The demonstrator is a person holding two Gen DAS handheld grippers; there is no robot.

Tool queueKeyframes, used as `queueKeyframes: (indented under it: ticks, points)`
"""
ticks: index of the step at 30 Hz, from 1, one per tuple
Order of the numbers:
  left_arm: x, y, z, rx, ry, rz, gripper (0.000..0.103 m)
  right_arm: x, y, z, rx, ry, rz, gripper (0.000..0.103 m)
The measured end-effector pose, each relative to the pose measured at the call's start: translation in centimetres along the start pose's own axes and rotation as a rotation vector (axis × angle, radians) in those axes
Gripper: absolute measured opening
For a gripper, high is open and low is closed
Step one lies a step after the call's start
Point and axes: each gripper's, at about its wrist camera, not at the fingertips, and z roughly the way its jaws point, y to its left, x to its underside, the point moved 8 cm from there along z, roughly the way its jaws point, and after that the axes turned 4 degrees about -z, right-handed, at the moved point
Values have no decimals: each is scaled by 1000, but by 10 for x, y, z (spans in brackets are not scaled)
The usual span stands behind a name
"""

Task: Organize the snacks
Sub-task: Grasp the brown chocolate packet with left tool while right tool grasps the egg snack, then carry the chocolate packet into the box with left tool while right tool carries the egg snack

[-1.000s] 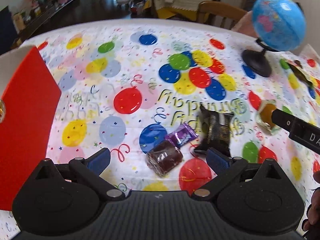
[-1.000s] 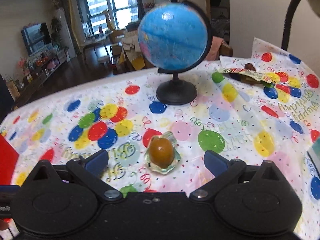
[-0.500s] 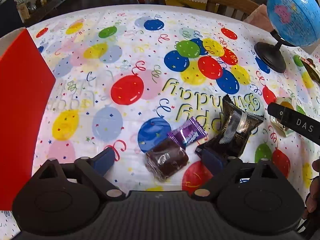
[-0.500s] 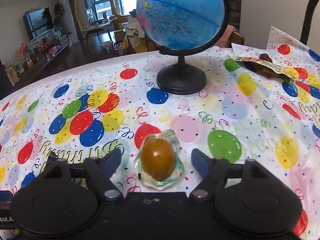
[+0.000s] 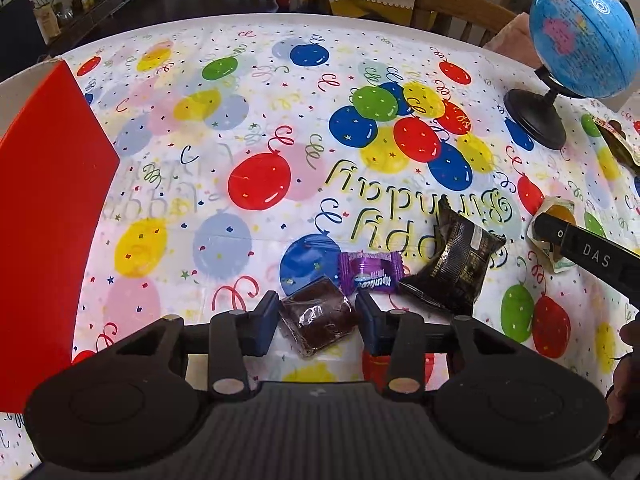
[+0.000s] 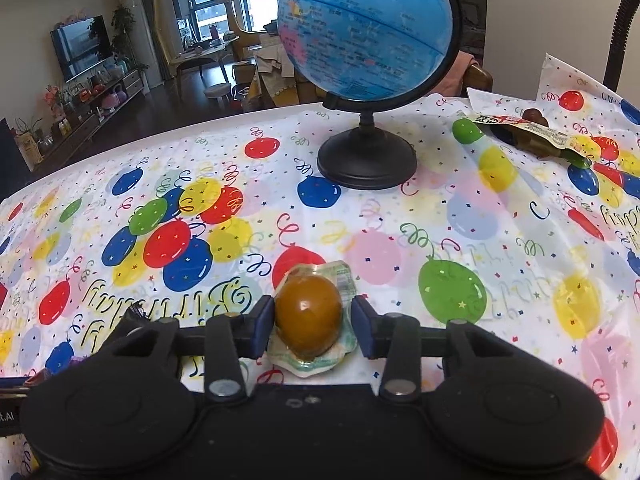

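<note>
Compared with a second ago, both pairs of jaws have just been closing from wide apart to narrow, each with a snack between them. In the left wrist view, the left gripper [image 5: 318,322] points steeply down at the surface [image 5: 248,128], which is covered by a cloth printed with balloons. Its blue pads now sit against both sides of a dark brown snack in clear wrap [image 5: 318,320], low in the centre of the frame, pinching it; earlier the pads stood well clear of it. Just above this snack lies a purple candy wrapper [image 5: 370,272], touching its upper right corner, and to the right of that a black snack packet [image 5: 456,264]. A red box [image 5: 48,220] fills the left edge. A blue globe [image 5: 584,36] on a black stand sits in the upper right. At the right edge the right gripper's black finger crosses the amber snack. In the right wrist view, the right gripper [image 6: 312,326] tilts down less steeply and sits lower toward the surface than a second ago. Its jaws hold an amber egg-shaped snack in clear packaging [image 6: 308,316] at lower centre: the left pad touches the egg, the right pad presses the wrap's edge. A brown packaged snack [image 6: 536,138] lies well apart in the upper right.
</note>
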Motion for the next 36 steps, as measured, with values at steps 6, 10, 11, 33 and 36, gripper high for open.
queueKeyframes:
  ticks: [6, 10, 11, 33, 36]
  points:
    - [4, 6, -8, -5, 16, -6, 40, 3, 2, -16, -9, -9, 17, 40]
    - [8, 11, -20, 1, 8, -10, 40, 4, 8, -35, -34, -23, 22, 40]
    - [8, 13, -24, 3, 5, -11, 40, 4, 9, -40, -40, -27, 22, 40]
    - [20, 46, -118, 79, -89, 19, 41, 3, 63, -150, -101, -104, -3, 40]
    - [19, 56, -132, 101, -107, 20, 41, 1, 75, -165, -103, -121, -14, 40]
